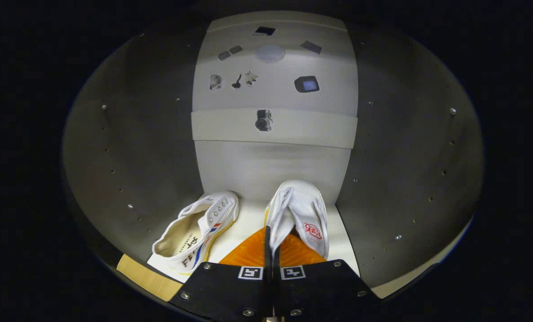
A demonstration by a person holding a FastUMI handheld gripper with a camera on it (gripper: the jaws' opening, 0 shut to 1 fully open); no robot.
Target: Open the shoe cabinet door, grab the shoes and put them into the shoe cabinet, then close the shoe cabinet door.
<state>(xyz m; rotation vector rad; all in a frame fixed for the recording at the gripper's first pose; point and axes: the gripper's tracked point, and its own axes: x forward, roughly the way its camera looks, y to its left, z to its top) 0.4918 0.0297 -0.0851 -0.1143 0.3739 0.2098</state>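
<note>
The gripper reaches straight into the grey shoe cabinet, its two fingers brought together almost flush — they pinch the side wall of a white canvas sneaker with a red mark on its tongue near the heel opening, a thin strip of fabric caught between them. That shoe sits on the pale cabinet floor just ahead of the fingers, toe pointing at the back wall, close to the cabinet's right side panel.

Its mate, a white canvas sneaker with red and blue side stripes, lies to the left of the fingers, apart from the held shoe and angled so its open heel faces the cabinet's front edge — its cream lining shows.

The gripper is held level and centred in the opening, pointing along the floor toward the back. Beyond the shoes rises the pale back panel, crossed by a lighter horizontal band, with small dark stickers scattered above it.
</note>
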